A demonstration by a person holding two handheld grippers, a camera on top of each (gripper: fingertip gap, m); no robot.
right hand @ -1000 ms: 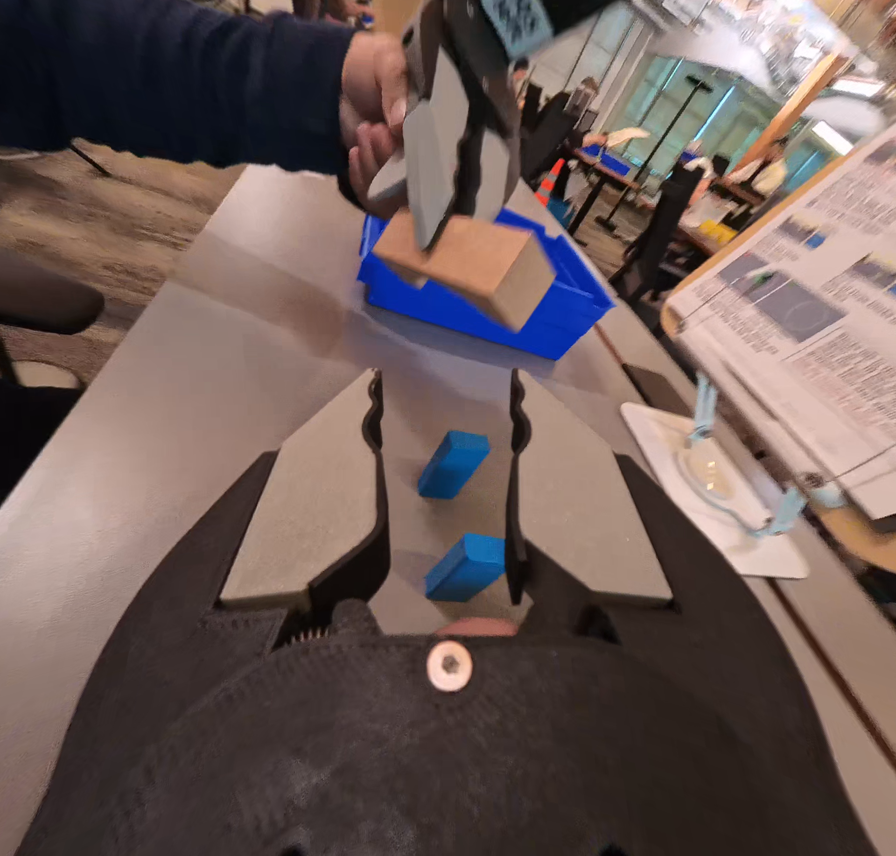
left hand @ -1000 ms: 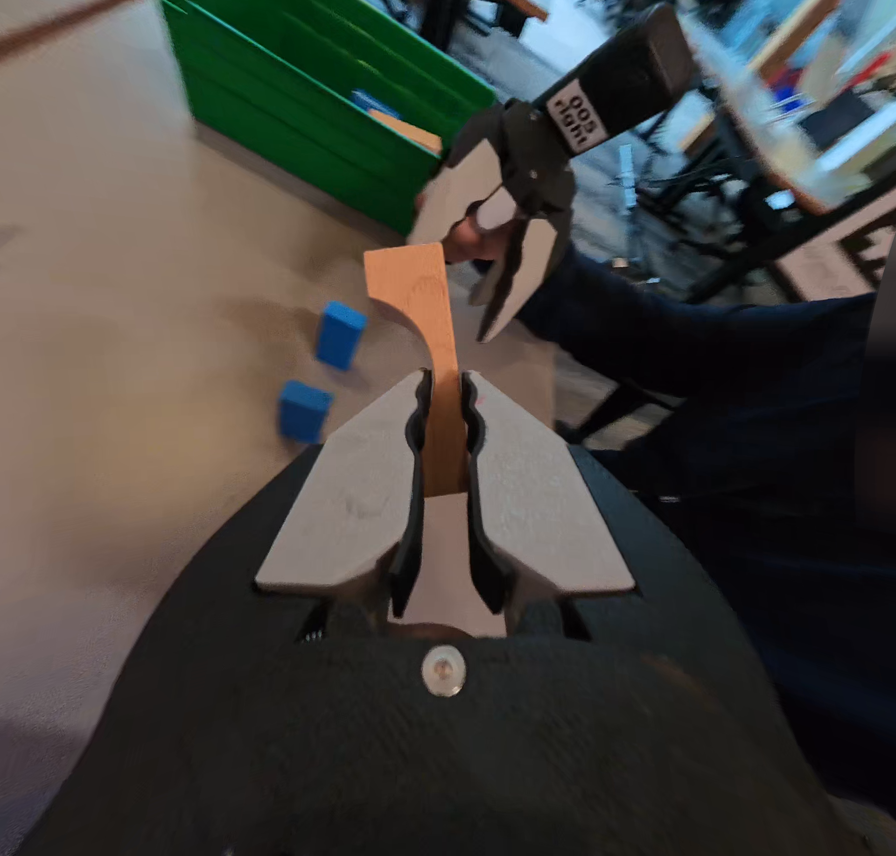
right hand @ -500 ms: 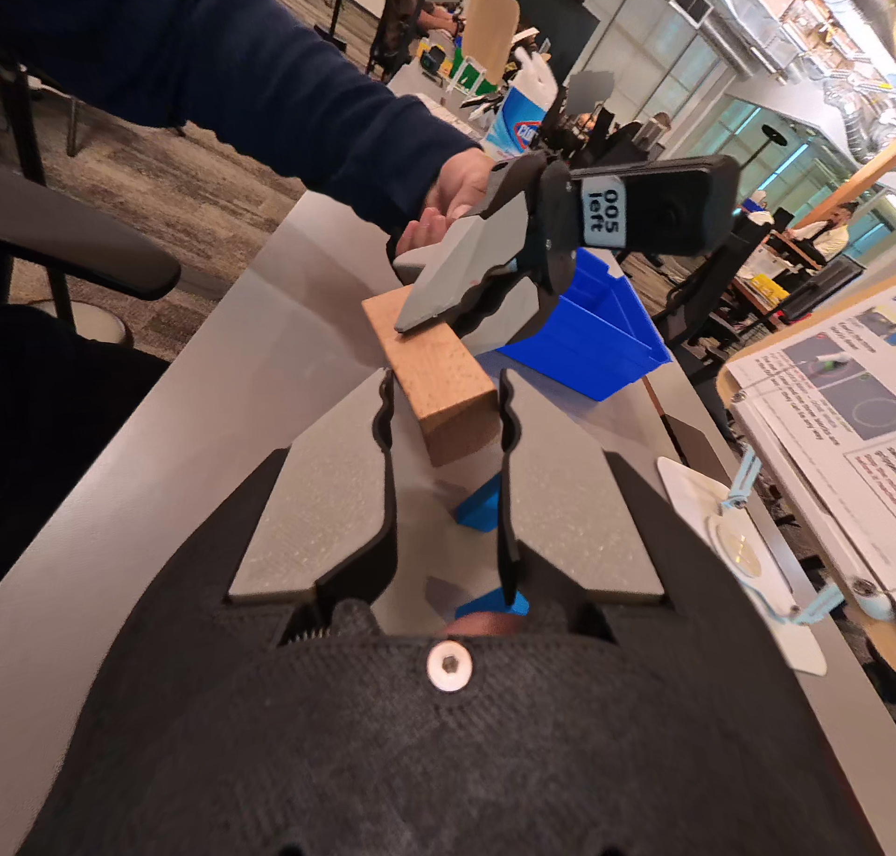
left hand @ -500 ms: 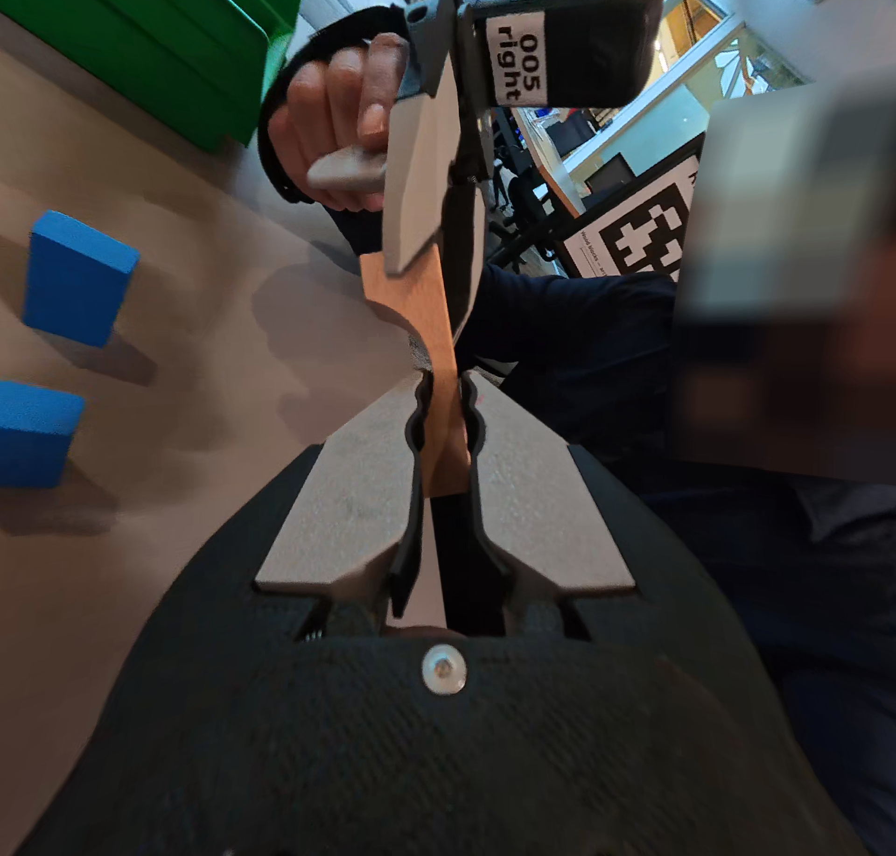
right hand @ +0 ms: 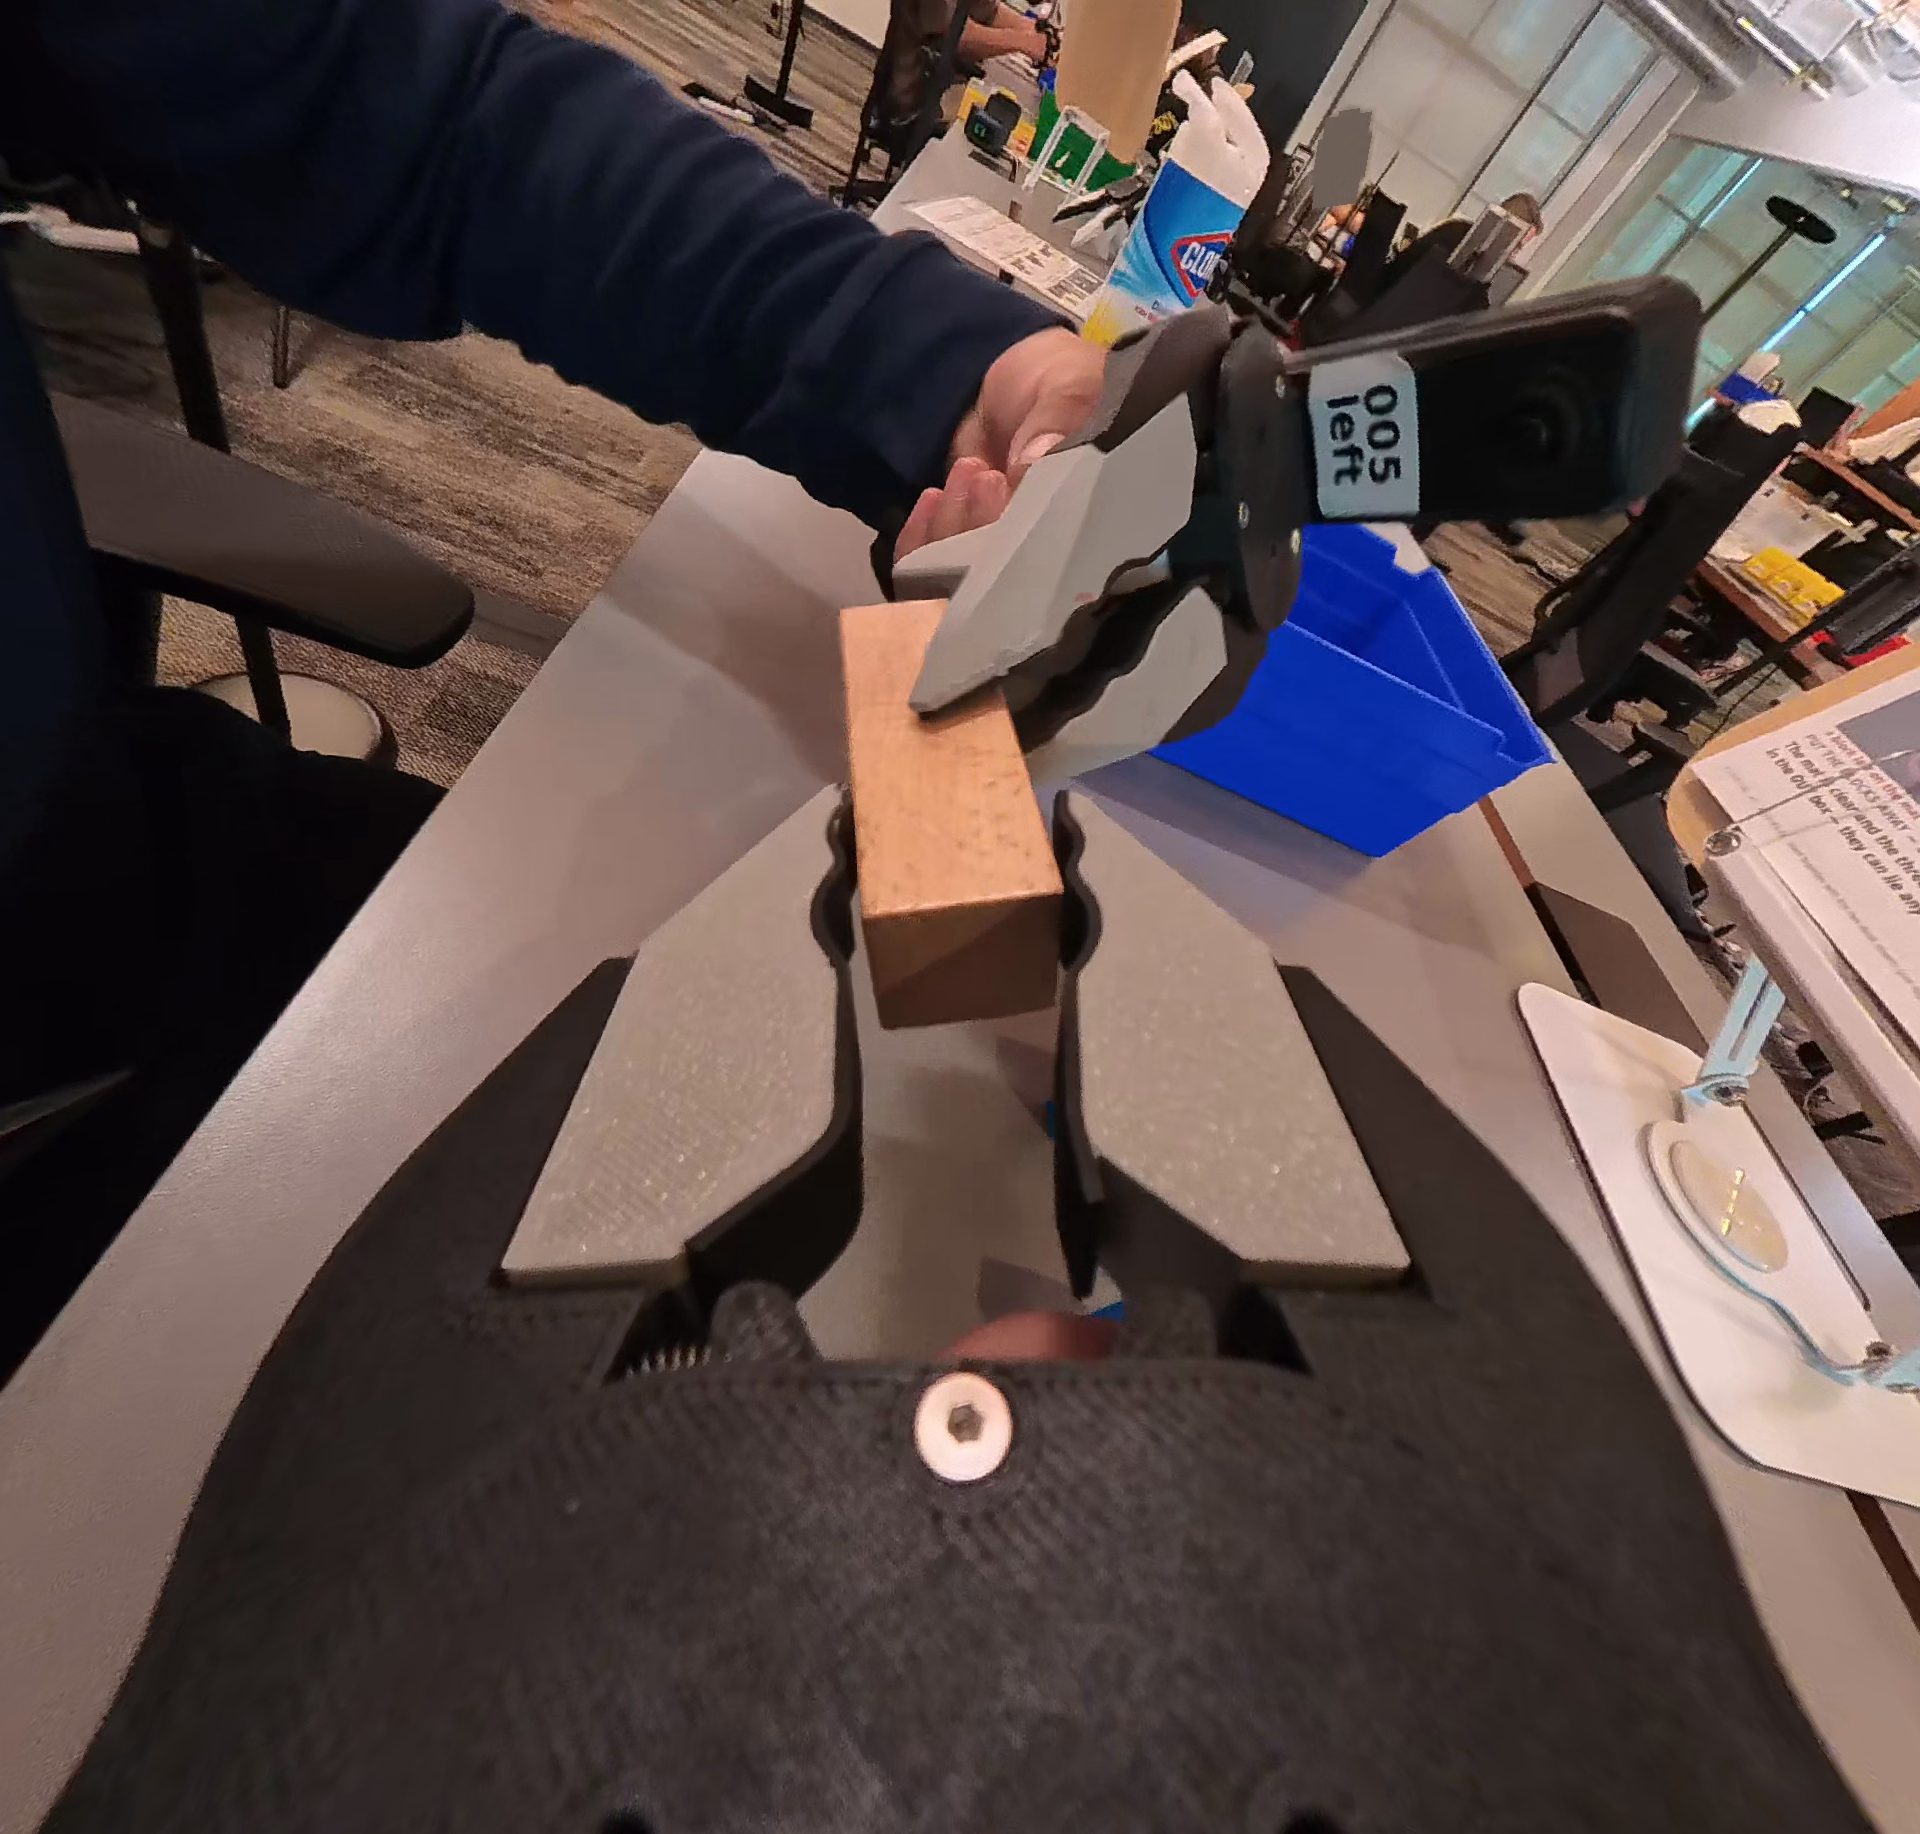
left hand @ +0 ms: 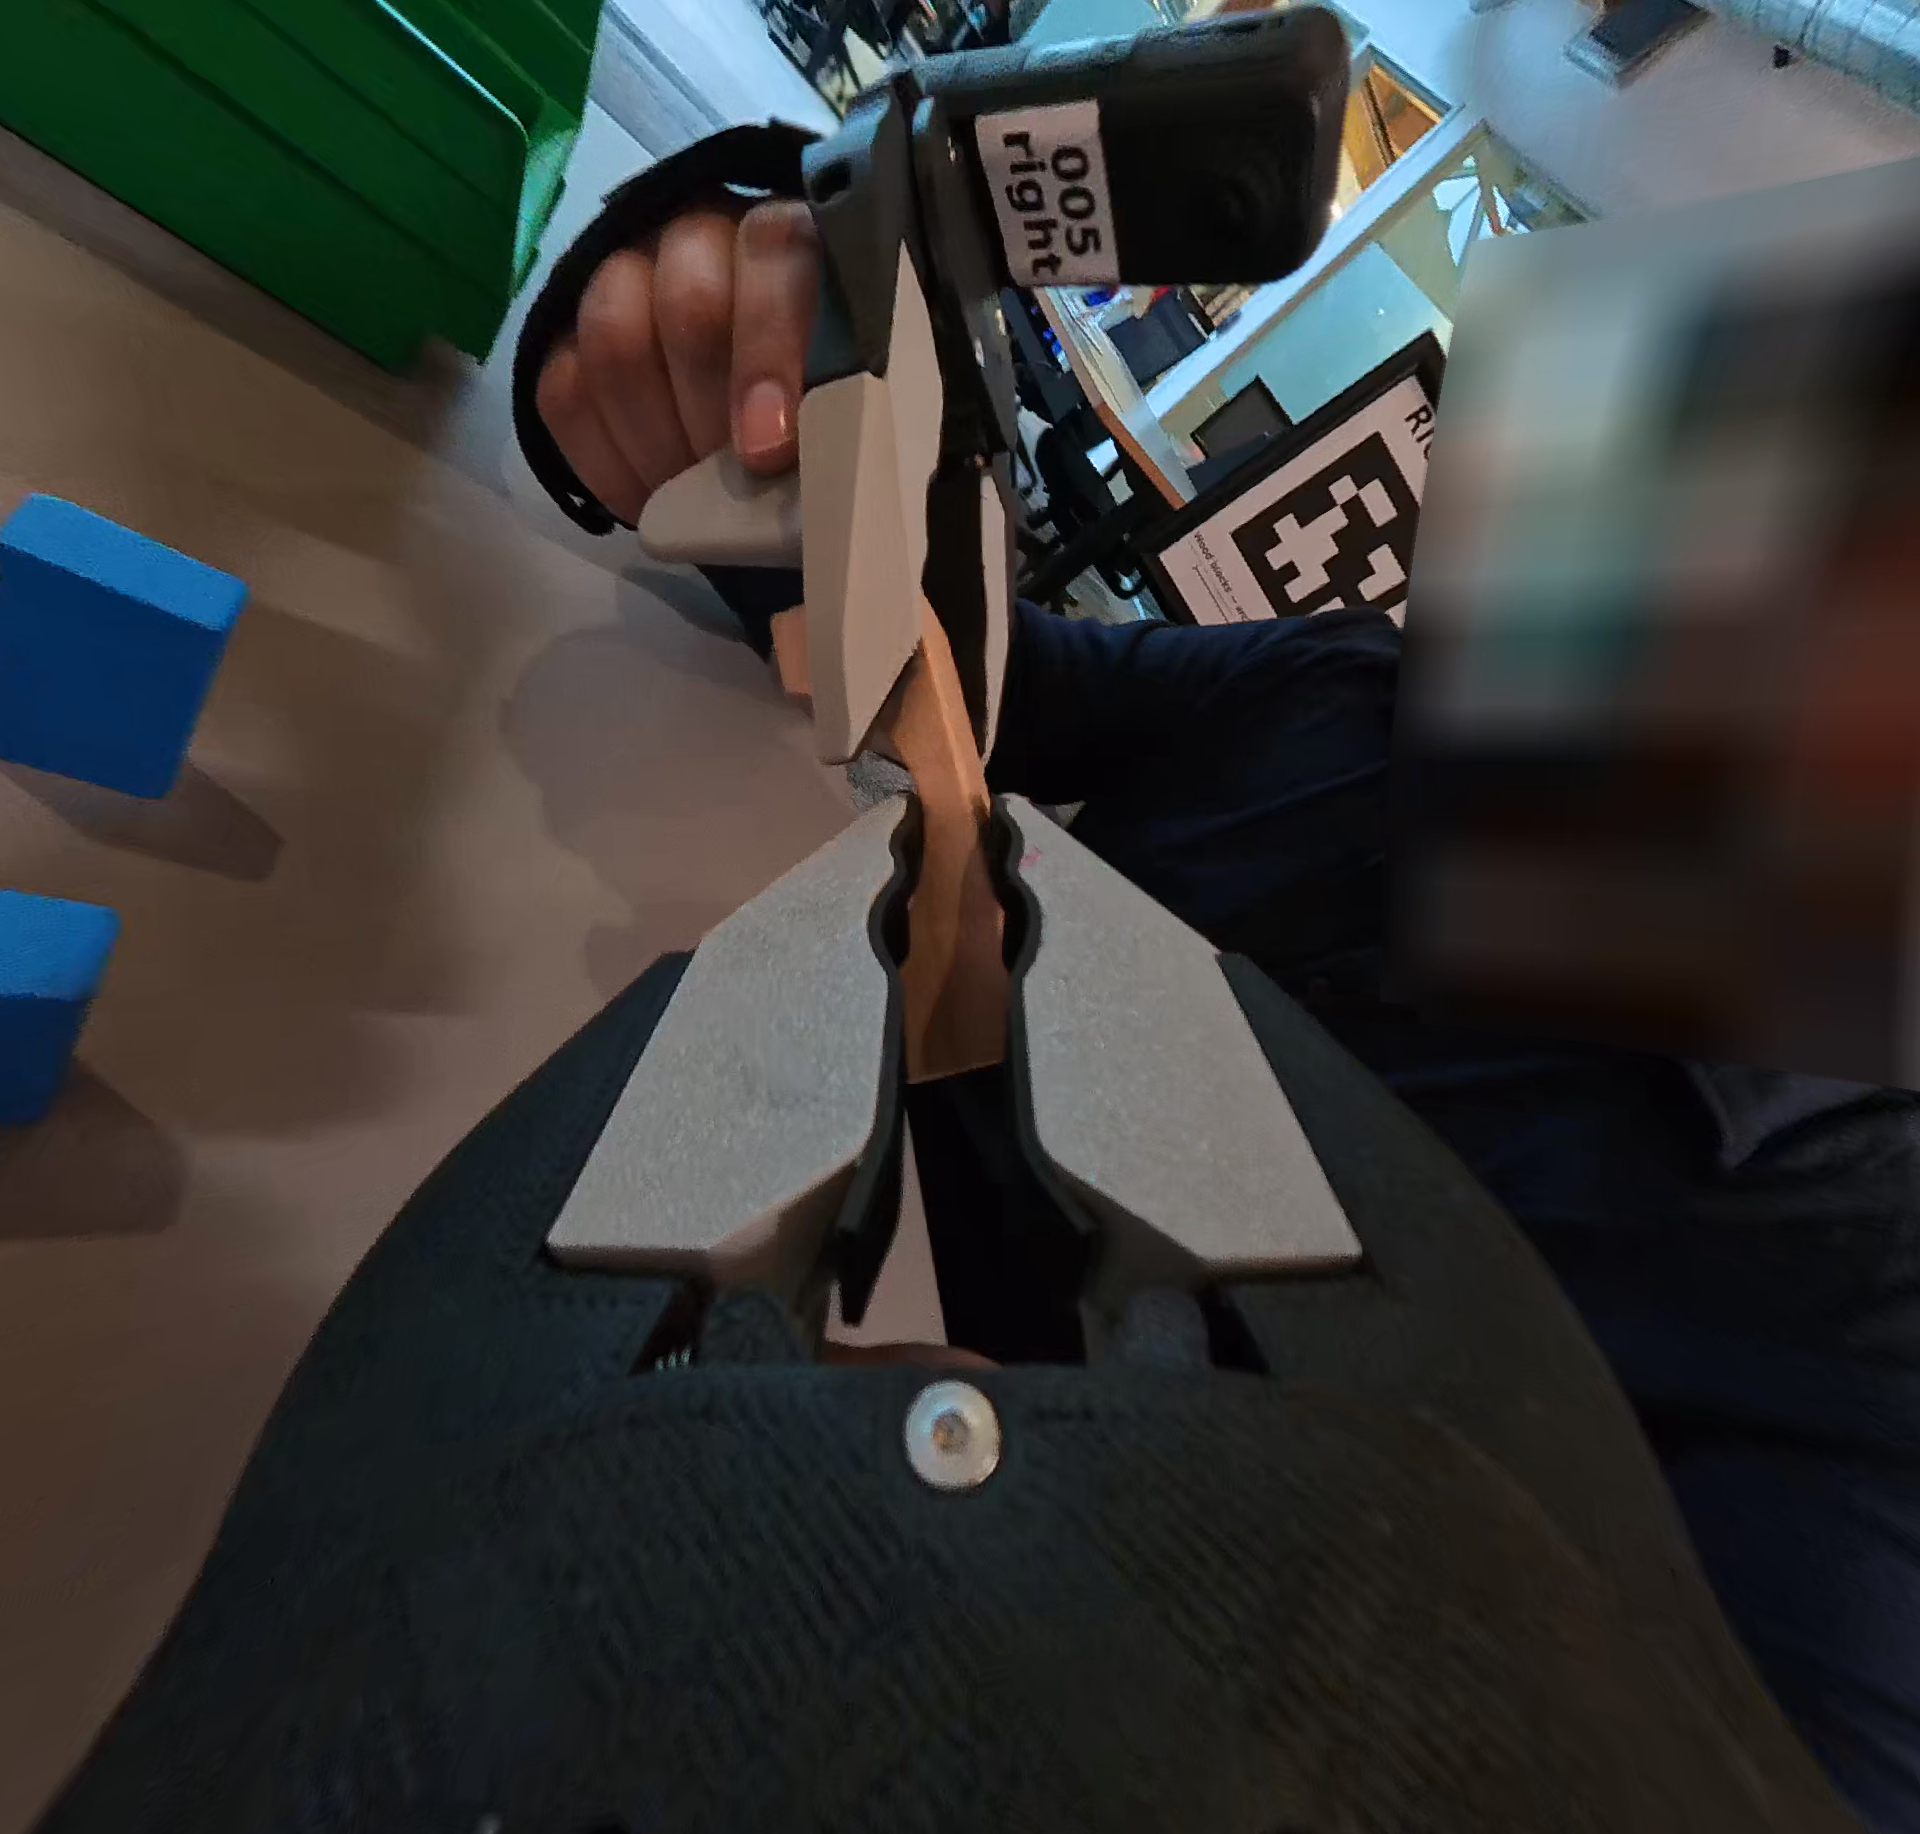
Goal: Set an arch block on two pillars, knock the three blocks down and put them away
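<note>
Wooden arch block [right hand: 951,839]: held up in the air above the desk [right hand: 582,776], pinched at both ends.
Left hand-held gripper [left hand: 948,937]: clamped on the thin edge of the wooden arch block [left hand: 951,911]; seen from the right wrist view [right hand: 1023,667], biting the far end of the block.
Right hand-held gripper [right hand: 948,896]: fingers touching both sides of the near end of the block, gripping it; from the left wrist view [left hand: 914,631], closed over the block's far end.
Two blue blocks: one [left hand: 99,641] and another [left hand: 42,1005] lying on the desk [left hand: 364,849], left of the arch block and well apart from it.
Green bin [left hand: 270,111]: beyond the blue blocks, far side of the desk.
Blue bin [right hand: 1351,735]: on the desk, just behind the arch block and to its right.
White mat [right hand: 1704,1265]: right of the arch block, at the desk edge.
</note>
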